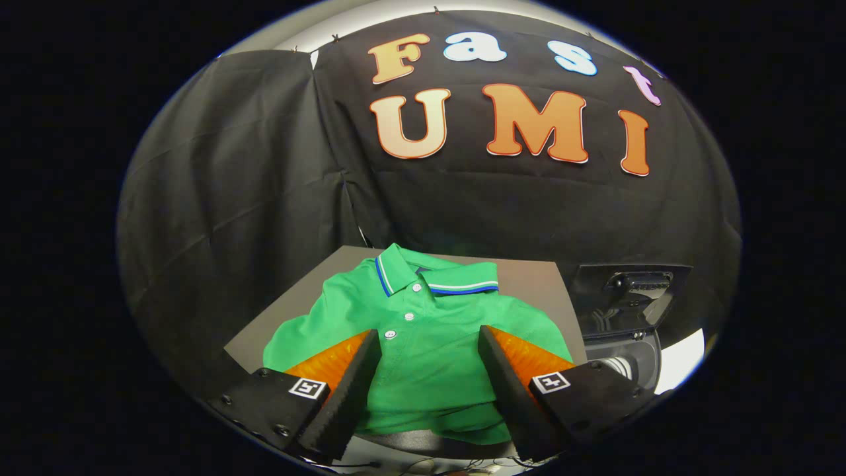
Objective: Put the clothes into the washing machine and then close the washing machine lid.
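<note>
The tongs point(429, 344) are spread wide, nothing pinched, above the green polo shirt point(423, 330) lying between them on the surface point(529, 277). A thick fold should be taken, probably near the buttons. At two o'clock the washing machine point(624, 311) is seen open, nothing blocking.

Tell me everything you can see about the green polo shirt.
The green polo shirt lies crumpled, front up, on a grey table. It looks like soft knit cloth, with a blue-and-white trimmed collar and white buttons down the placket. The open gripper is over it, a finger on each side of the placket; whether they touch it is unclear.
</note>
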Action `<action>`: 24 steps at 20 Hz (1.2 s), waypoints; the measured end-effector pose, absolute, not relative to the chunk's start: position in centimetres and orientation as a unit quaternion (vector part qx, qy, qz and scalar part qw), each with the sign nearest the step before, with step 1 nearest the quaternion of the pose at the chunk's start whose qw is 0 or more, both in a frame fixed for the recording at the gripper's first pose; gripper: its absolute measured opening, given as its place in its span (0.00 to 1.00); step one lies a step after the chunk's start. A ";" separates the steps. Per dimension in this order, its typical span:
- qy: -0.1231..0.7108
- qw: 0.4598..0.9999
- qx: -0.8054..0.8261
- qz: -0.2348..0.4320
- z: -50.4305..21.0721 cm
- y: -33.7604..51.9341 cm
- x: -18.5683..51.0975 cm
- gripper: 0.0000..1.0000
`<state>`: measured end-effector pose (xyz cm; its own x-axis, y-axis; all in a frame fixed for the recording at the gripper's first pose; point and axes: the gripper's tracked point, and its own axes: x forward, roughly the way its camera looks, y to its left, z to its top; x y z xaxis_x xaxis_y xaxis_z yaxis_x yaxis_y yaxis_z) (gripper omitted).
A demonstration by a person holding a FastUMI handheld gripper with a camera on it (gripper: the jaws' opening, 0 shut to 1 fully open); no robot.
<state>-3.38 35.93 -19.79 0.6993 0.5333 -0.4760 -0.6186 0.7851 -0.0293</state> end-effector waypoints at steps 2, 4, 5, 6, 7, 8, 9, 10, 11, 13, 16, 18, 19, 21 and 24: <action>0.231 0.915 -0.098 0.315 -20.7 36.4 -3.5 0.98; 0.231 0.916 -0.091 0.314 -21.3 36.4 -3.2 0.96; 0.235 0.916 -0.080 0.316 -21.5 36.6 -3.4 0.90; 0.239 0.914 -0.070 0.320 -21.6 36.5 -3.6 0.84; 0.243 0.912 -0.065 0.323 -21.6 36.6 -3.5 0.78; 0.246 0.911 -0.065 0.326 -21.7 36.7 -3.4 0.72; 0.251 0.909 -0.064 0.328 -21.7 36.5 -3.5 0.65; 0.253 0.907 -0.065 0.330 -21.8 36.5 -3.6 0.59; 0.253 0.907 -0.068 0.330 -21.7 36.5 -3.5 0.58; 0.243 0.909 -0.076 0.331 -21.3 36.6 -3.6 0.42; 0.233 0.908 -0.098 0.333 -21.6 36.8 -3.7 0.26; 0.230 0.910 -0.086 0.335 -21.2 36.8 -3.7 0.21; 0.227 0.909 -0.085 0.338 -20.6 36.7 -3.9 0.17; 0.219 0.910 -0.096 0.340 -20.1 36.3 -3.7 0.11; 0.199 0.914 -0.114 0.335 -18.0 34.9 -2.9 0.08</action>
<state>-2.91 34.85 -17.98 0.6965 0.5668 -0.4400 -0.6574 0.7498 -0.0748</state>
